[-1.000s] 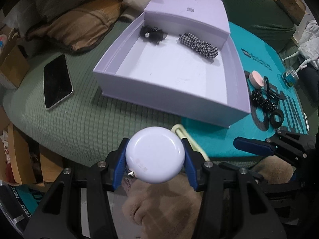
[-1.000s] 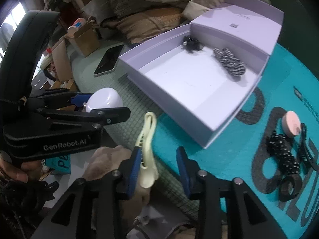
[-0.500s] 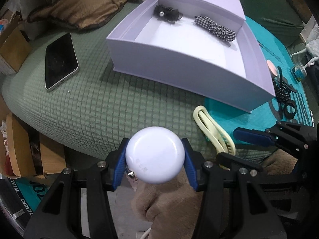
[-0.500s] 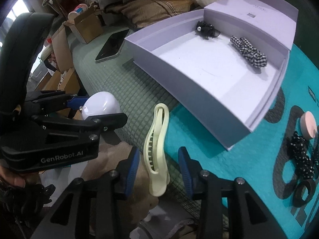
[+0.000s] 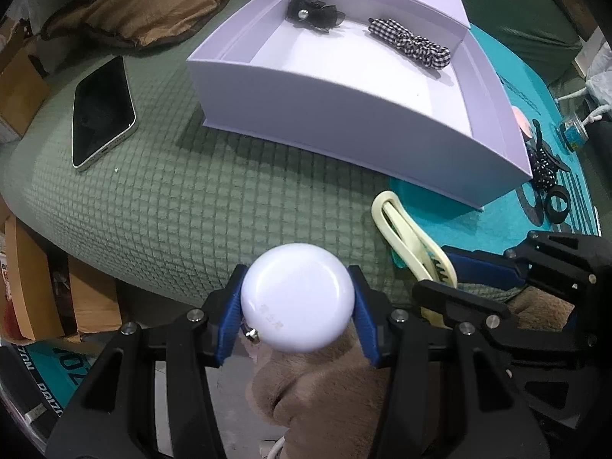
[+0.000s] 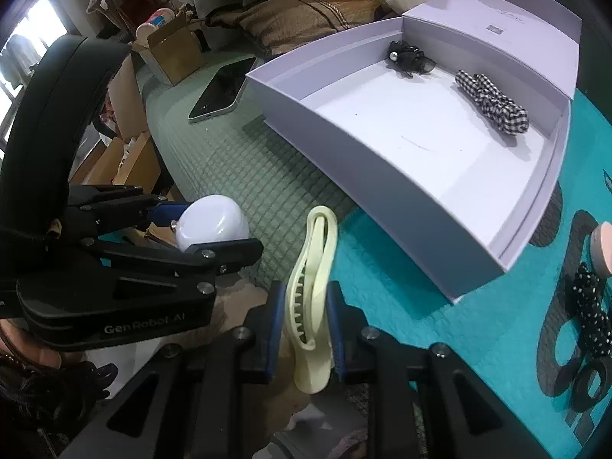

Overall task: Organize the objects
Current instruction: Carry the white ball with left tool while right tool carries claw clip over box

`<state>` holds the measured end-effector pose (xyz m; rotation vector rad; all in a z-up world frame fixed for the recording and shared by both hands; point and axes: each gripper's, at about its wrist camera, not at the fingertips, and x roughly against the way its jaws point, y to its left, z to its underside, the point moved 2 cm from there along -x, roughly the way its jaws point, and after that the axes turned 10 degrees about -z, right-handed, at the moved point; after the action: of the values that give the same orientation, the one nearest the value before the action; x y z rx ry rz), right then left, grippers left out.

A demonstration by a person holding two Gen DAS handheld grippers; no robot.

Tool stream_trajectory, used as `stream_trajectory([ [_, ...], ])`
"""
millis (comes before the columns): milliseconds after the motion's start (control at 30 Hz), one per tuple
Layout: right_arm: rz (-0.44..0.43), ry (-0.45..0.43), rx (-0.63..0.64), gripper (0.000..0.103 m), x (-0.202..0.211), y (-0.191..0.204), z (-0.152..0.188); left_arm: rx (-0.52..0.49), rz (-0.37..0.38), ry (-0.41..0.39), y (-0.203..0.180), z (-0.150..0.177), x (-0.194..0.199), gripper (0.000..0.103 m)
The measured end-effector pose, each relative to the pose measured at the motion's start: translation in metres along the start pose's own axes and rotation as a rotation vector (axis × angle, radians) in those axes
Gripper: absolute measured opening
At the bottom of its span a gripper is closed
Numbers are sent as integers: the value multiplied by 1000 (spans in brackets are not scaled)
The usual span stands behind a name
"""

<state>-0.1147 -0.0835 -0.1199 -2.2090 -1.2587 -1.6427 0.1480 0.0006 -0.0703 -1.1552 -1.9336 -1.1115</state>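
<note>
The left tool (image 5: 297, 315) is clamped on a round white case (image 5: 297, 302), its blue pads pressing the case at 9 and 3 o'clock. The right tool (image 6: 304, 329) is closed on a pale yellow hair claw (image 6: 311, 294), gripped near its lower end, the looped end pointing toward 12 o'clock. In the right wrist view the left tool sits at 9 o'clock of the claw, just beside it but apart.

Both tools hover over the near edge of a green quilted cover (image 5: 191, 210). Beyond them, toward 12 to 1 o'clock, stands an open lavender box (image 5: 344, 122), partly on the cover and partly on a teal mat (image 6: 440, 325). Inside it, along the far wall, lie a black bow clip (image 5: 311, 13) and, to its right, a gingham scrunchie (image 5: 411, 44), apart from each other.

At 10 o'clock of the left tool a phone (image 5: 101, 109) lies screen up on the cover. At 3 o'clock of the right tool, on the mat, are a dotted black scrunchie (image 6: 591, 321), a black ring (image 6: 591, 382) and a pink round item (image 6: 602, 244).
</note>
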Motion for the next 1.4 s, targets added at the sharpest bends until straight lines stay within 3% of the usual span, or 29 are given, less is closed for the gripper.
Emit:
stream_trajectory([
  [600, 58, -107, 67, 21, 59, 18, -2, -38, 5, -89, -16, -3, 51, 49],
  [1133, 78, -206, 106, 21, 109, 12, -16, -112, 10, -210, -46, -42, 91, 49],
  [1400, 117, -229, 96, 21, 118, -9, -34, -143, 9, -236, -55, -68, 88, 49],
])
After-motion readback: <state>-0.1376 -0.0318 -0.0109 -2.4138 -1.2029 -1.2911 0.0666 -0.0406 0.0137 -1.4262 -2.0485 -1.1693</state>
